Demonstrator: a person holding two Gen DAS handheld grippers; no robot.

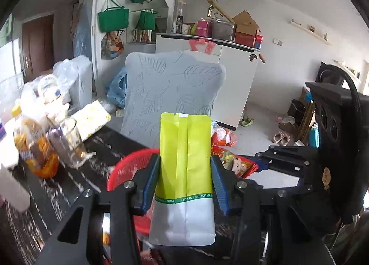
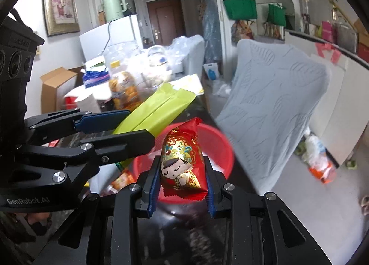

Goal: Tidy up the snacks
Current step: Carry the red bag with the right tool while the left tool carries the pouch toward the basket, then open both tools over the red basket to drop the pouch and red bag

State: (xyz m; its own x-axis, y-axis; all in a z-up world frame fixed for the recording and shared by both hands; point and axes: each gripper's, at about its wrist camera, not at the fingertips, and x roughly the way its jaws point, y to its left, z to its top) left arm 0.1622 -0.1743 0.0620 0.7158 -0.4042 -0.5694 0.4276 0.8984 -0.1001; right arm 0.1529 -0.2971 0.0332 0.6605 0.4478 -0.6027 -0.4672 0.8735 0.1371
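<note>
A chair (image 1: 175, 89) in a pale grey cover embossed with leaves stands beyond the dark marbled table (image 1: 69, 186). On the table sits a red plastic basket (image 2: 219, 147), round and slatted; what it holds cannot be made out, since both grippers hang over it. The left gripper (image 1: 185, 172) has its blue pads pressed against the sides of a tall lime-green and white pouch (image 1: 184, 172), held upright above the basket, with a green band across it reading "SAVOR THE COZY LIFE" (upside down and partly cut off). The right gripper (image 2: 182, 177) is clamped on a small red snack packet (image 2: 182, 163) printed with a cartoon bride in a gold headdress, just over the basket's near rim. "GenRobot.AI" is printed on the left gripper's black body in the right wrist view.
</note>
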